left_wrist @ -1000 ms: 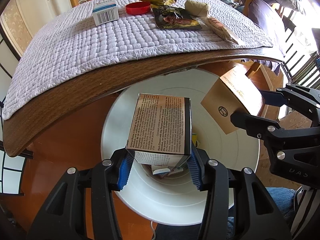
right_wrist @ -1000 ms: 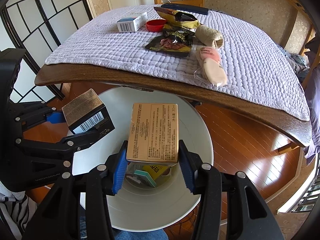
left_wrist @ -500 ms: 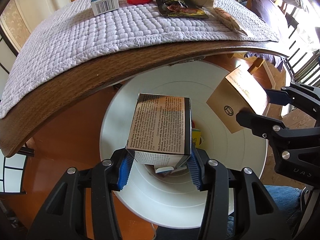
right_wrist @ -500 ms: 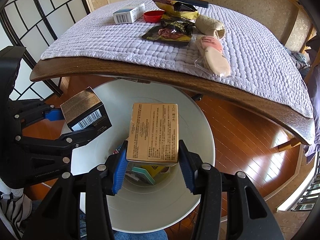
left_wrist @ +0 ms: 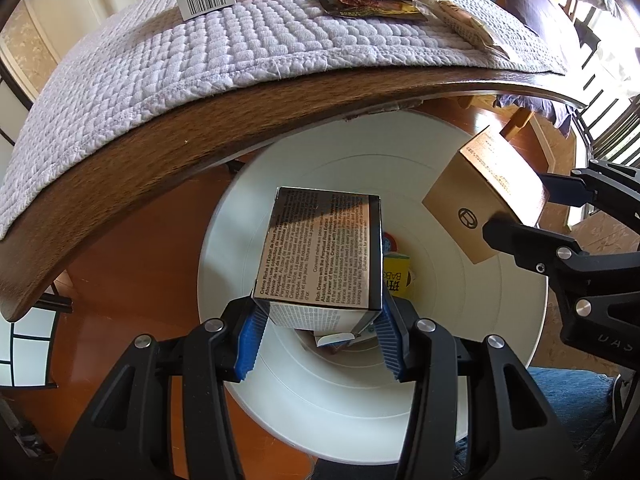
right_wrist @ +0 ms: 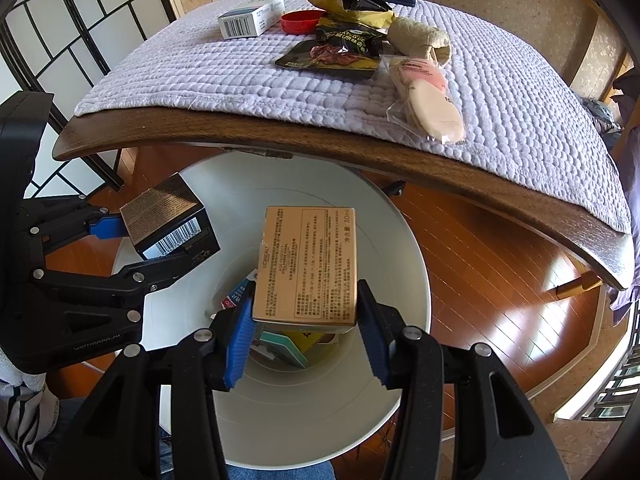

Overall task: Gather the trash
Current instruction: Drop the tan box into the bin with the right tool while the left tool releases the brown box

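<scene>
— Left wrist view: what is gripped by the left gripper [left_wrist: 318, 330]?
— A black-edged carton [left_wrist: 320, 256] is clamped above the white bin [left_wrist: 500, 320].
— And the right gripper [right_wrist: 306, 330]?
— A gold carton [right_wrist: 306, 266] is pinched over the same bin, near the table [right_wrist: 400, 168] edge

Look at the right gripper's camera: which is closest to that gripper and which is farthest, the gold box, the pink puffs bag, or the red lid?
1. The gold box: clamped between the right gripper's pads, over the white bin.
2. The pink puffs bag: on the quilt, near the table's front edge, to the right.
3. The red lid: far back on the quilt, beside the barcode box.
</scene>
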